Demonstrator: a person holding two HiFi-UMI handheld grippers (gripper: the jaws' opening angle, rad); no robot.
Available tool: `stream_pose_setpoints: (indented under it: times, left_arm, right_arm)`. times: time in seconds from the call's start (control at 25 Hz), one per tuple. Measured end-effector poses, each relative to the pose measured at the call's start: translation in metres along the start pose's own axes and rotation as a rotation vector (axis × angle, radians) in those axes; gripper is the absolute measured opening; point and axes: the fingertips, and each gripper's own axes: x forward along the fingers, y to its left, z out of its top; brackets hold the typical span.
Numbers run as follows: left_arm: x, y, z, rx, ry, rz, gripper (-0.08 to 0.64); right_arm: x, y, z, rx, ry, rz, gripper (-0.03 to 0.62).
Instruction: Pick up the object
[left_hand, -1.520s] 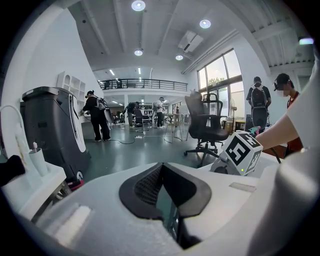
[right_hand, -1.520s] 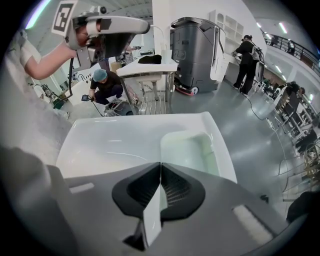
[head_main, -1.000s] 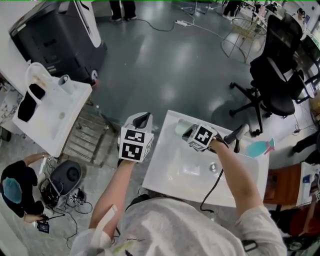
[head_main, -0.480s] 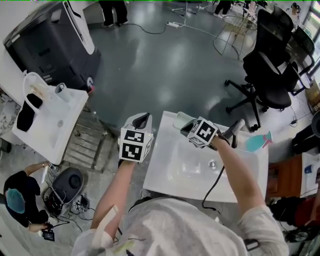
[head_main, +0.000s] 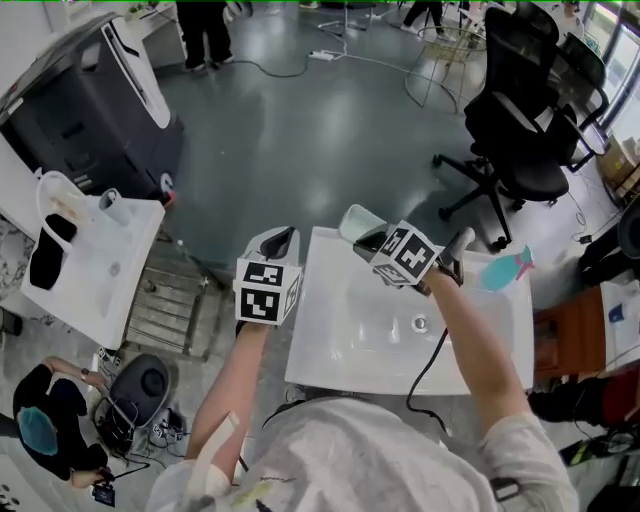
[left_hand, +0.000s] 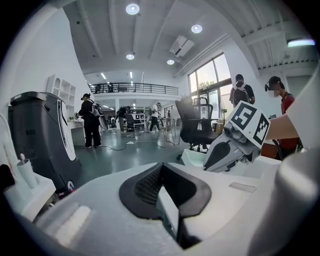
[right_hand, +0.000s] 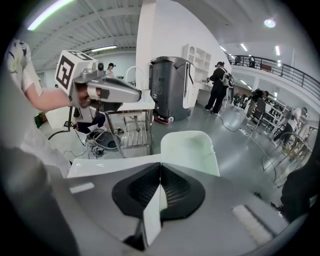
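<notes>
A pale green cup-like object (head_main: 358, 221) stands at the far left corner of the white sink top (head_main: 340, 350). My right gripper (head_main: 372, 243) hovers just short of it, jaws shut with nothing between them. In the right gripper view the object (right_hand: 190, 150) lies straight beyond the closed jaw tips (right_hand: 161, 167). My left gripper (head_main: 277, 243) hangs off the sink's left edge, above the floor, also shut and empty (left_hand: 161, 167). Each gripper sees the other: the right gripper (left_hand: 220, 155), the left gripper (right_hand: 125, 92).
A faucet (head_main: 455, 245) and a drain (head_main: 420, 323) sit on the sink's right half, with a teal thing (head_main: 505, 268) behind. A black office chair (head_main: 520, 130) stands far right. To the left are a metal rack (head_main: 165, 300), a second white sink (head_main: 90, 270) and a dark machine (head_main: 100, 110). A person (head_main: 45, 430) crouches lower left.
The head view has drifted, so the sink sits slightly higher and to the right in frame. Both grippers keep about the same places by the sink, jaws still shut.
</notes>
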Motion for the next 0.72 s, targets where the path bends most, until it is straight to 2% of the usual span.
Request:
stream_pose_setpoints:
  times: [0.32,0.72]
  left_arm:
    - [0.003,-0.010,0.016,0.010,-0.029,-0.029,0.000]
    - [0.004,-0.018,0.036,0.023,-0.067,-0.047,0.000]
  right_arm:
    - [-0.043,-0.009,0.034,0.032,-0.146,-0.112,0.009]
    - [-0.093,-0.019,0.052,0.114,-0.307,-0.224,0.009]
